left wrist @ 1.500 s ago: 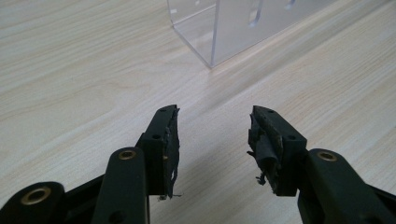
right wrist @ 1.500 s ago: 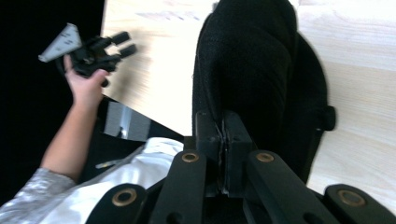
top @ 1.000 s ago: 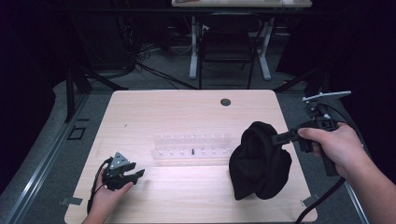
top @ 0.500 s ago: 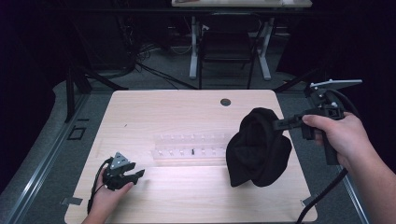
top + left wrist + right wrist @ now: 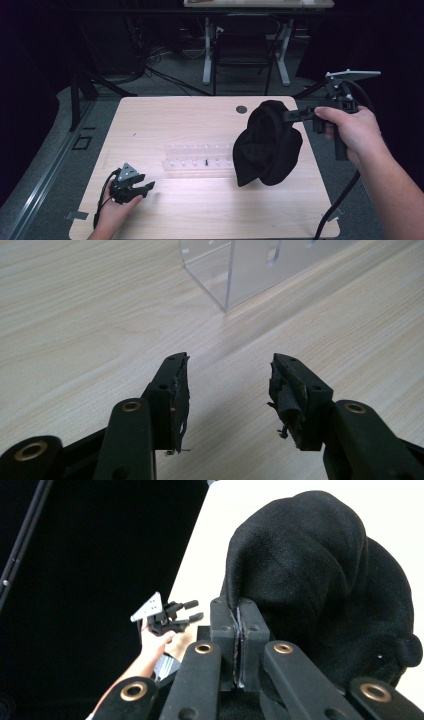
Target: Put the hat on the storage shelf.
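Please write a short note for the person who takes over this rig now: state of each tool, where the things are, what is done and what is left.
Right tool: shut on the black cloth, which hangs bunched above the table's right half.
Left tool: open, holding nothing, low over the near left of the table.
Clear plastic rack: mid-table, left of the cloth.
Done: cloth gripped and raised.
Left: probably set it down or spread it; left tool is free to help.

The right gripper [image 5: 286, 116], jaws pressed together, is held raised in an outstretched hand [image 5: 350, 132]; the left gripper [image 5: 145, 187] rests low, jaws spread apart.
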Available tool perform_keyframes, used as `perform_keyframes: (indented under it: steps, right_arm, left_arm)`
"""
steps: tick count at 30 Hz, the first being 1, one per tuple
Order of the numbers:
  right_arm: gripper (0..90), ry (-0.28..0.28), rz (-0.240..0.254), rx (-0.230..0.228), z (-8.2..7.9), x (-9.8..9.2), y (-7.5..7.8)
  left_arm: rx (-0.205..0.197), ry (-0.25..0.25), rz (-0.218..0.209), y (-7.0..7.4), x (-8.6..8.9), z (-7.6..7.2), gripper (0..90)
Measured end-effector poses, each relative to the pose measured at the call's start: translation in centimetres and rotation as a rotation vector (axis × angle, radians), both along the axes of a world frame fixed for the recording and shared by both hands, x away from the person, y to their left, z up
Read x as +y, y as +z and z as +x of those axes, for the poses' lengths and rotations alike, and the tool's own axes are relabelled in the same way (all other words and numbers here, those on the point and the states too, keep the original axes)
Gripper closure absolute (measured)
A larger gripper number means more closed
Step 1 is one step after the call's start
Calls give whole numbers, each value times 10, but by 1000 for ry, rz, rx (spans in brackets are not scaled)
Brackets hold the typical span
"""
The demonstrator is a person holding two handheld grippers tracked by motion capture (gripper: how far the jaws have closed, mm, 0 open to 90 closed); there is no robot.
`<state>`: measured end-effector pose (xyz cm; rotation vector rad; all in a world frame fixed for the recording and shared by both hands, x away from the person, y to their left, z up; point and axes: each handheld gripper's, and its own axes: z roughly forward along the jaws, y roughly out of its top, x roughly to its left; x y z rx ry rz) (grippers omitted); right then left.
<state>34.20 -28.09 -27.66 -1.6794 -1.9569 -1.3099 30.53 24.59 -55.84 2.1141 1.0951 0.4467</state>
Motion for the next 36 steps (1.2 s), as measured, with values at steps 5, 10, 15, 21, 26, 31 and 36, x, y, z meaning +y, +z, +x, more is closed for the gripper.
perform_keyframes:
  steps: [5, 10, 15, 21, 26, 31, 36]
  right_arm:
    - [882, 0, 17, -18, 9, 6, 0]
    - [882, -6, 20, -37, 17, 10, 0]
    - [882, -12, 32, -53, 24, 13, 1]
    - [882, -14, 32, -71, 31, 20, 1]
    - [882, -31, 37, -85, 38, 28, 0]
    - [883, -40, 42, -91, 44, 34, -1]
    - [882, -42, 46, -97, 48, 40, -2]
  left_arm:
    - [0, 1, -1, 0, 1, 1, 498]
    - [0, 3, 1, 0, 2, 1, 499]
    - [-5, 6, -2, -1, 1, 1, 499]
    - [-6, 3, -2, -1, 1, 1, 499]
    - [4, 0, -3, 0, 2, 1, 499]
    - [5, -2, -4, -1, 1, 2, 499]
    - [6, -1, -5, -1, 1, 2, 498]
